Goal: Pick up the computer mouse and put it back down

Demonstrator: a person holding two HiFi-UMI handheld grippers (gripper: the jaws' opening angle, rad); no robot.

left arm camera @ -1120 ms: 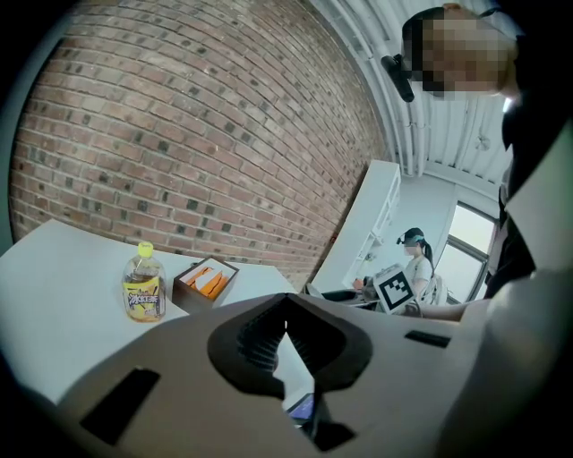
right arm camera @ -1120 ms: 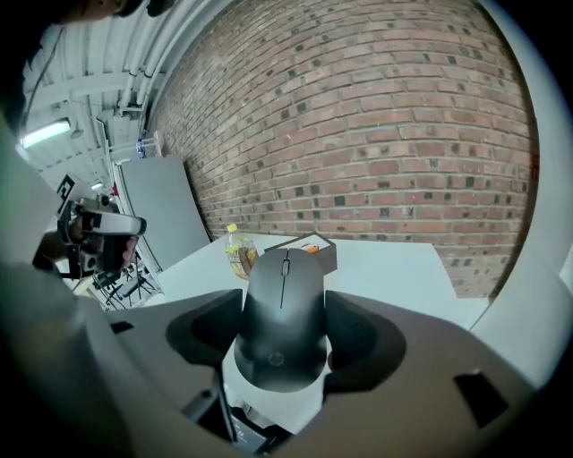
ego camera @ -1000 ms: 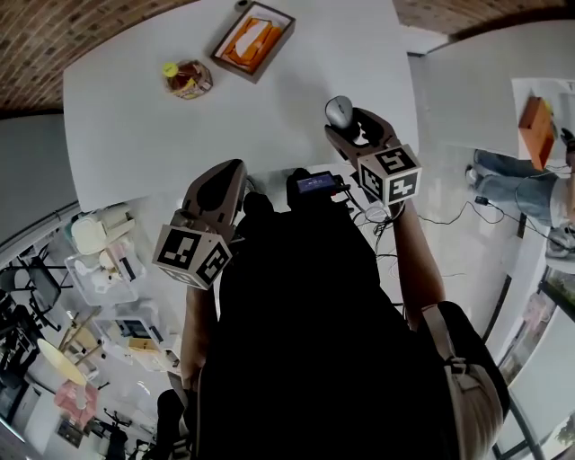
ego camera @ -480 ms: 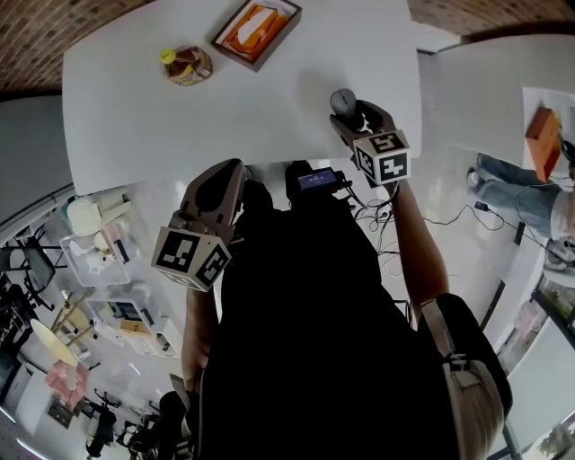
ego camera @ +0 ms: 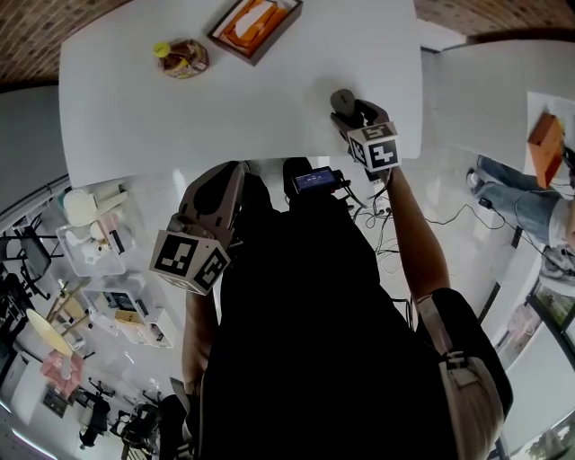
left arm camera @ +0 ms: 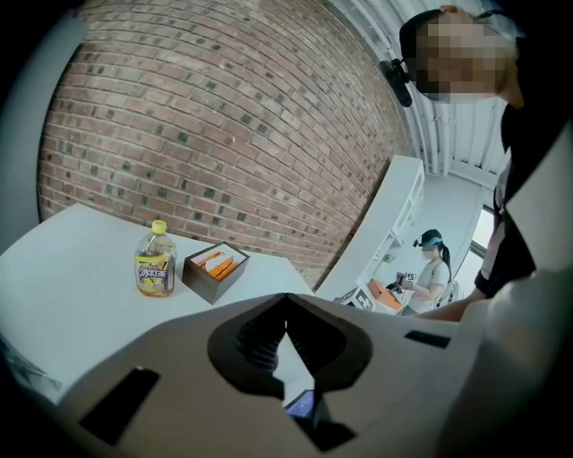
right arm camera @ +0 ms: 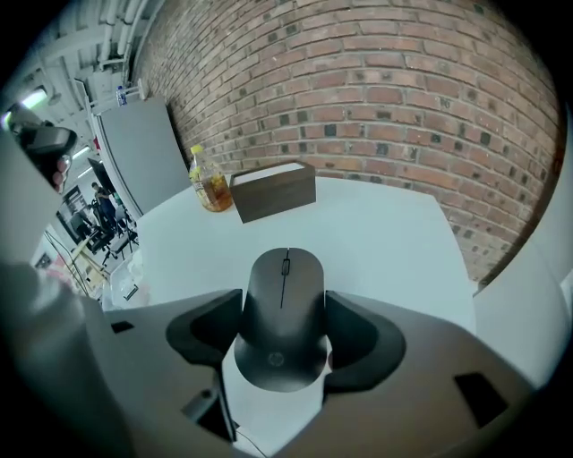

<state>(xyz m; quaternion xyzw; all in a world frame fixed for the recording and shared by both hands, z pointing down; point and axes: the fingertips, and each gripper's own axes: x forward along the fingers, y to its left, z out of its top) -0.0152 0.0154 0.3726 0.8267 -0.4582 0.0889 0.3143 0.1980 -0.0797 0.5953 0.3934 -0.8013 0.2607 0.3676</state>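
Observation:
A dark grey computer mouse (right arm camera: 285, 313) lies near the front right edge of the white table (ego camera: 225, 99). In the head view the mouse (ego camera: 341, 99) shows just ahead of the marker cube. My right gripper (right arm camera: 285, 309) has its jaws against both sides of the mouse, shut on it. I cannot tell whether the mouse rests on the table or is raised. My left gripper (ego camera: 229, 171) hangs off the table's front edge, in front of the person's body. In its own view the left gripper (left arm camera: 286, 297) has its jaws meeting, with nothing between them.
A yellow-capped drink bottle (ego camera: 182, 57) and a dark box (ego camera: 256, 25) with orange contents stand at the table's far side. A brick wall lies behind them. Another person (left arm camera: 430, 268) stands far off at the right. Cables lie on the floor under the right arm.
My right gripper has moved forward along the mouse, so its jaws now hug the sides. The left gripper has stayed where it was.

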